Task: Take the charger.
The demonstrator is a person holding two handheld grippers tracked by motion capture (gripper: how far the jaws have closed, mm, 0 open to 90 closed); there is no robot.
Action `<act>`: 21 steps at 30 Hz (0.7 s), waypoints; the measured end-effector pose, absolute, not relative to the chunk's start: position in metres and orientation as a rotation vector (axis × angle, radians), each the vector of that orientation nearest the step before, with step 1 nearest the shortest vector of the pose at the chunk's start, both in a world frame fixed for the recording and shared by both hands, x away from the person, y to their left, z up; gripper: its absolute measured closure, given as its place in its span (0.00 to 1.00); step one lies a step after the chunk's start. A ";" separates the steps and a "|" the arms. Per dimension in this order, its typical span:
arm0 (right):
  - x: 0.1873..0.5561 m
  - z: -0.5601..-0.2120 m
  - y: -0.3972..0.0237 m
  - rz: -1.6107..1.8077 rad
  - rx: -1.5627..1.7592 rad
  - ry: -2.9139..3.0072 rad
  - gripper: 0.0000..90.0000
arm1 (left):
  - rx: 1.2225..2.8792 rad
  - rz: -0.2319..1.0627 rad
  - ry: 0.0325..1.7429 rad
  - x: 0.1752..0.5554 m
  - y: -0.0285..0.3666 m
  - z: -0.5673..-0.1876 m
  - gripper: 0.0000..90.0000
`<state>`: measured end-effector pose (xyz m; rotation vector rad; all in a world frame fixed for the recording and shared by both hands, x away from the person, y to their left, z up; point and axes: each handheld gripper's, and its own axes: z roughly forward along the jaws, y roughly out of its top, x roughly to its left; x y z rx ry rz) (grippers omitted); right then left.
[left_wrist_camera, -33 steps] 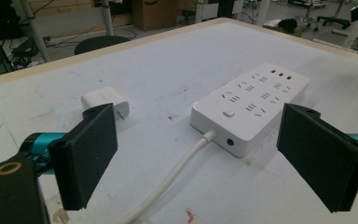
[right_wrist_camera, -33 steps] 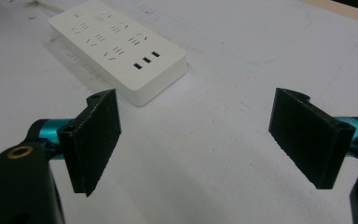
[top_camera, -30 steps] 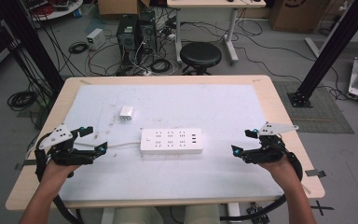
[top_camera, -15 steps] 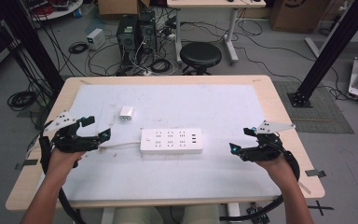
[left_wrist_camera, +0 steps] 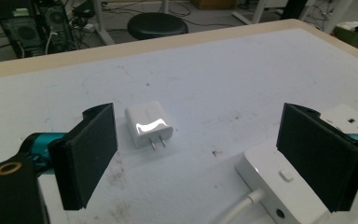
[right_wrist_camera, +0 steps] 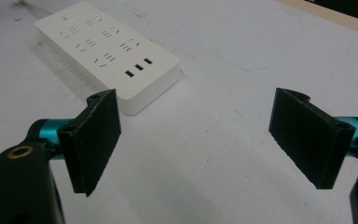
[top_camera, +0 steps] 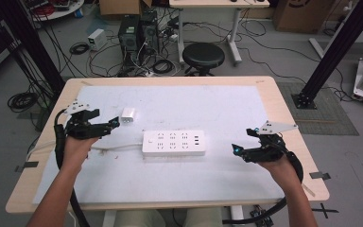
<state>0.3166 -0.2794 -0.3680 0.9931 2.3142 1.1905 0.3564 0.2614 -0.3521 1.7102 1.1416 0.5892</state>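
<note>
The little white charger (left_wrist_camera: 148,124) lies on its side on the white table (top_camera: 227,101), with its two metal pins pointing toward the left gripper (left_wrist_camera: 196,154). It sits just ahead of that gripper, nearer one jaw than the other. The jaws are spread wide and hold nothing.

The power strip (top_camera: 173,143) lies in the middle of the table, close to the charger but not touching it. Its cord (top_camera: 118,147) runs off to the left.

The right gripper (right_wrist_camera: 196,140) waits near the other end of the strip. Its jaws are wide apart too, with nothing between them.

What could go wrong? The charger is smooth and shiny, so it may slip or spin if the jaws pinch it off-center. A jaw could bump the strip's end, which is very close. If the pins get squeezed, they may not line up with the holes.

The charger's far side is hidden. In the high view it is too small to see its pins. The strip's end is cut off in the left gripper view.
</note>
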 end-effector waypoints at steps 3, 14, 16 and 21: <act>0.318 -0.367 -0.279 1.186 1.002 2.312 0.19 | 1.710 0.622 1.174 0.366 0.256 -0.343 0.14; 0.320 -0.367 -0.278 1.165 1.003 2.312 0.19 | 1.703 0.685 1.317 0.393 0.245 -0.337 0.14; 0.321 -0.367 -0.278 1.162 1.012 2.309 0.19 | 1.703 0.696 1.343 0.398 0.241 -0.338 0.14; 0.321 -0.368 -0.278 1.156 1.016 2.314 0.19 | 1.718 0.691 1.368 0.408 0.234 -0.344 0.14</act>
